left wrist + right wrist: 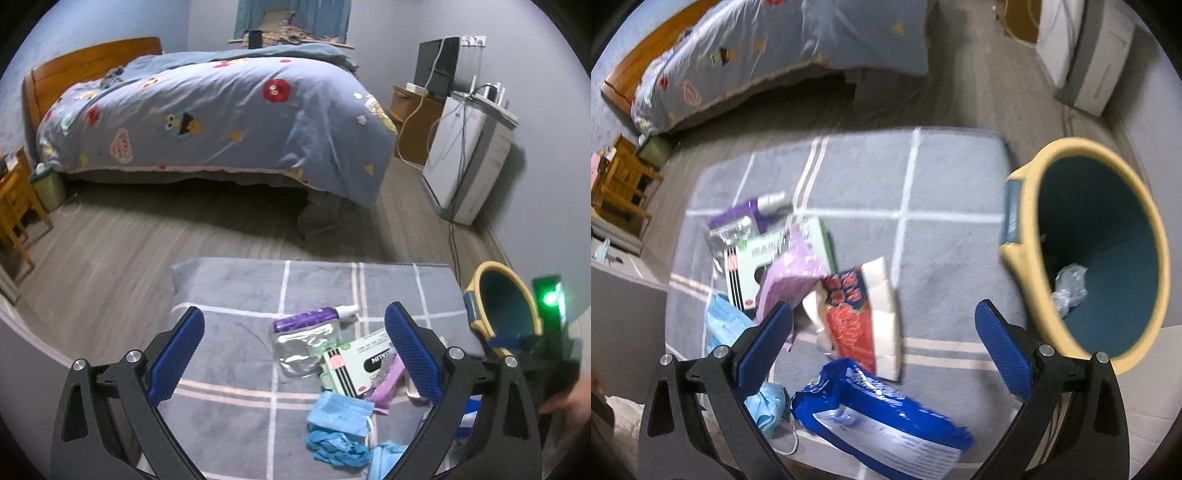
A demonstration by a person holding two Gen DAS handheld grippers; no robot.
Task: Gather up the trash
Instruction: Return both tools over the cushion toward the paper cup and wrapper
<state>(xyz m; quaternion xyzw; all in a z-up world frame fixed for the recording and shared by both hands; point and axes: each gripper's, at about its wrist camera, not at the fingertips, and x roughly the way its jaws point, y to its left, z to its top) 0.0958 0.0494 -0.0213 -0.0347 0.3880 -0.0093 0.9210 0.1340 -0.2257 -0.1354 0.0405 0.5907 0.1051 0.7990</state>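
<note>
Trash lies on a grey checked rug (236, 291). In the left wrist view I see a purple-topped foil pouch (306, 332), a white and green box (354, 363), a blue face mask (340, 410) and blue gloves (338, 446). My left gripper (295, 354) is open above them. In the right wrist view a red flowered carton (860, 317) and a blue plastic bag (882, 413) lie between the fingers of my open right gripper (884, 347). A yellow bin with a teal inside (1097, 251) stands at the right, with crumpled plastic (1069, 286) in it. The bin also shows in the left wrist view (506, 306).
A bed with a blue patterned duvet (221, 110) stands beyond the rug. A white appliance (469, 158) with cables stands by the right wall. A wooden chair (14, 206) and a green basket (48, 184) are at the left.
</note>
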